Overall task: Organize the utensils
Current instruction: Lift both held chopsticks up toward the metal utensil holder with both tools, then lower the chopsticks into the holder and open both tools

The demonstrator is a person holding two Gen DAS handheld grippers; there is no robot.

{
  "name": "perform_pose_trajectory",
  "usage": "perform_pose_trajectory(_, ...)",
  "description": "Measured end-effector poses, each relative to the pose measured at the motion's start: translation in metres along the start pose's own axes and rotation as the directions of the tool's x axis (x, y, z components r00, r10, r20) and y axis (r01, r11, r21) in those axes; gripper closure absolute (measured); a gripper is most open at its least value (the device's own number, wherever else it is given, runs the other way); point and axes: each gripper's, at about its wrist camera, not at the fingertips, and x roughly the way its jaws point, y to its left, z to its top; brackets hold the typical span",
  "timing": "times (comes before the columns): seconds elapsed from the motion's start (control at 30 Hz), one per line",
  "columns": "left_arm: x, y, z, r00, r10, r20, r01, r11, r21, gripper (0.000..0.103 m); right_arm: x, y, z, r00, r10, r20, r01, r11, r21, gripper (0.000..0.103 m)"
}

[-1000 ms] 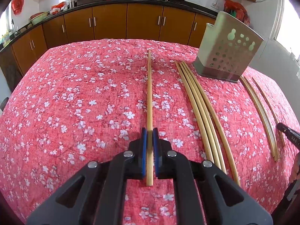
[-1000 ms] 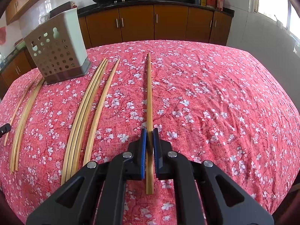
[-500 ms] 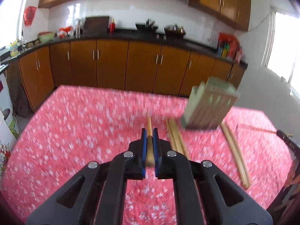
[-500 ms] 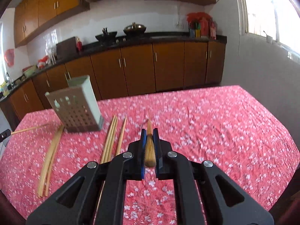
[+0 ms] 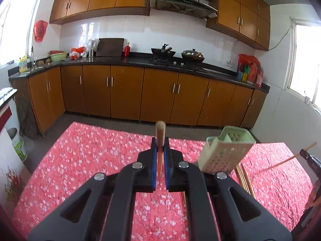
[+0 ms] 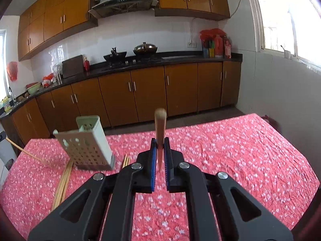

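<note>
Both grippers up off table, each clamped on one chopstick.

L gripper [image 5: 160, 148]: jaws pinched narrow on a chopstick [image 5: 160, 132], tip poking out ahead of pads; green holder [image 5: 224, 152] sits ahead & right of jaws on red floral cloth [image 5: 80, 150], loose chopsticks [image 5: 243, 177] just past its base. R gripper [image 6: 160, 147]: same narrow clamp on its own chopstick [image 6: 160, 124]; holder ahead-left of jaws, loose sticks either side of it.
</note>
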Motion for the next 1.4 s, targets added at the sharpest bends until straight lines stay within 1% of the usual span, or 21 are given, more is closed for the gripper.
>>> perform_pose_trajectory(0.1,-0.004,-0.009,0.024,0.999,-0.006,0.044,0.006,1.000,0.009,0.096,-0.003,0.004,0.022,0.999,0.017,0.045,-0.017,1.000,0.005,0.095)
perform_pose_trajectory(0.23,-0.015,-0.024,0.058,0.992,-0.043,0.116,0.042,0.999,0.013,0.096,-0.019,0.017,0.064,0.986,0.063,0.154,-0.066,0.998,0.017,0.095)
perform_pose_trajectory(0.3,-0.021,-0.034,0.074,0.986,-0.070,0.150,0.070,0.998,0.006,0.096,-0.026,0.023,0.081,0.974,0.094,0.205,-0.103,0.994,0.033,0.095)
perform_pose_trajectory(0.37,-0.025,-0.047,0.089,0.978,-0.101,0.181,0.102,0.995,0.002,0.096,-0.033,0.030,0.097,0.955,0.140,0.262,-0.161,0.985,0.059,0.095)
perform_pose_trajectory(0.43,-0.028,-0.060,0.099,0.971,-0.129,0.202,0.130,0.991,0.008,0.096,-0.035,0.037,0.106,0.935,0.183,0.303,-0.214,0.974,0.073,0.095)
perform_pose_trajectory(0.53,-0.028,-0.078,0.104,0.961,-0.165,0.224,0.164,0.986,0.024,0.096,-0.031,0.048,0.109,0.916,0.222,0.333,-0.256,0.965,0.060,0.095)
perform_pose_trajectory(0.6,-0.023,-0.088,0.102,0.957,-0.194,0.217,0.192,0.981,0.030,0.096,-0.023,0.056,0.107,0.910,0.244,0.335,-0.274,0.961,0.045,0.095)
perform_pose_trajectory(0.7,-0.012,-0.099,0.092,0.958,-0.218,0.185,0.214,0.976,0.042,0.096,-0.006,0.067,0.097,0.916,0.262,0.303,-0.283,0.959,0.027,0.095)
perform_pose_trajectory(0.87,0.021,-0.109,0.069,0.971,-0.219,0.095,0.214,0.975,0.057,0.096,0.024,0.077,0.076,0.944,0.259,0.204,-0.265,0.964,0.005,0.095)
perform_pose_trajectory(0.97,0.037,-0.107,0.060,0.977,-0.208,0.054,0.205,0.977,0.054,0.096,0.031,0.079,0.070,0.951,0.258,0.169,-0.262,0.965,0.000,0.095)
perform_pose_trajectory(1.03,0.040,-0.103,0.057,0.978,-0.205,0.041,0.203,0.978,0.048,0.095,0.028,0.080,0.069,0.951,0.265,0.158,-0.269,0.963,0.001,0.094)
perform_pose_trajectory(1.07,0.041,-0.103,0.056,0.979,-0.201,0.038,0.199,0.979,0.044,0.095,0.028,0.080,0.068,0.951,0.270,0.152,-0.273,0.962,-0.001,0.094)
perform_pose_trajectory(1.1,0.041,-0.102,0.056,0.980,-0.197,0.039,0.196,0.980,0.043,0.095,0.027,0.079,0.069,0.951,0.271,0.148,-0.273,0.962,-0.002,0.090)
perform_pose_trajectory(1.13,0.040,-0.100,0.055,0.980,-0.195,0.041,0.193,0.980,0.041,0.094,0.025,0.078,0.069,0.952,0.268,0.148,-0.271,0.963,-0.002,0.082)
perform_pose_trajectory(1.2,0.036,-0.098,0.055,0.980,-0.193,0.046,0.191,0.981,0.037,0.092,0.022,0.077,0.070,0.952,0.265,0.151,-0.268,0.963,0.000,0.070)
perform_pose_trajectory(1.27,0.029,-0.092,0.054,0.981,-0.188,0.057,0.186,0.982,0.029,0.088,0.015,0.072,0.070,0.952,0.259,0.164,-0.263,0.965,0.001,0.070)
perform_pose_trajectory(1.4,0.011,-0.079,0.055,0.980,-0.178,0.086,0.179,0.984,-0.007,0.086,-0.003,0.061,0.070,0.954,0.236,0.186,-0.242,0.970,0.013,0.070)
